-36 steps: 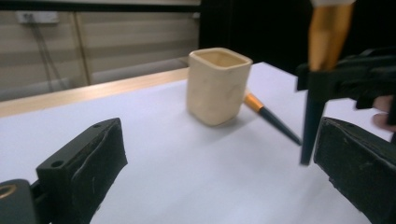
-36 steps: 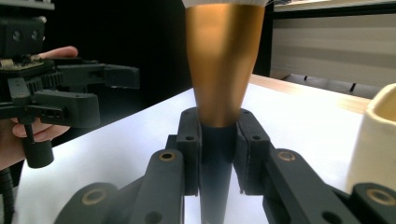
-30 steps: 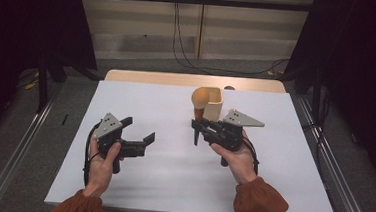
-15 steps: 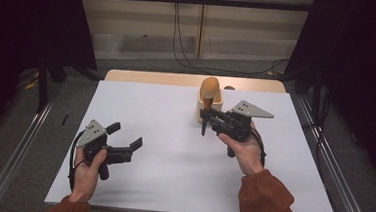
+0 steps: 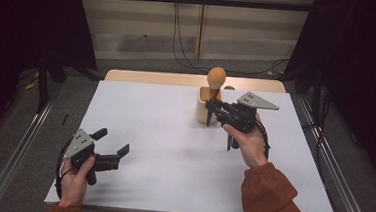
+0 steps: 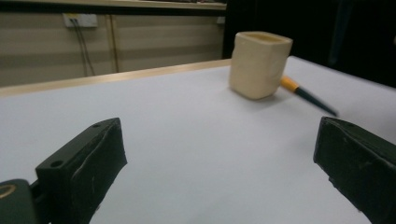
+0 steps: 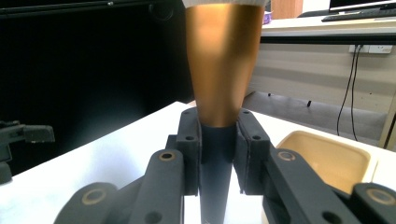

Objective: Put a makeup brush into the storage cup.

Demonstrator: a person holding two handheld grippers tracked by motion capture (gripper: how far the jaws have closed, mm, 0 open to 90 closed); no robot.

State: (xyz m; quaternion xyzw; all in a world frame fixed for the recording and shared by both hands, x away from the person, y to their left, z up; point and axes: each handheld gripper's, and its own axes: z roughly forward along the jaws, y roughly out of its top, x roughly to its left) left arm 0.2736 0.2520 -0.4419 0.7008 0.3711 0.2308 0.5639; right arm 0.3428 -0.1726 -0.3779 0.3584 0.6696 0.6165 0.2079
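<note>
My right gripper (image 5: 214, 107) (image 7: 217, 135) is shut on the dark tapered handle of a brush-like tool. The tool stands upright, and its orange rounded head (image 5: 216, 78) (image 7: 223, 60) rises above a cream square cup (image 5: 201, 111) (image 7: 327, 158) at the far middle of the white table (image 5: 173, 150). The handle's tip hangs down in front of the cup. My left gripper (image 5: 112, 142) (image 6: 219, 158) is open and holds nothing, low over the near left of the table. In the left gripper view the cup (image 6: 259, 65) stands far off, with a blurred orange-and-dark stick (image 6: 306, 93) beside it.
A wooden strip (image 5: 168, 78) runs along the table's far edge. Metal rails (image 5: 17, 159) lie on the floor at both sides, and cables (image 5: 180, 40) hang down the back wall. Bare white tabletop lies between the two hands.
My left hand has drawn back toward the near left corner and sunk. My right gripper has lifted the tool, whose head now stands higher above the cup.
</note>
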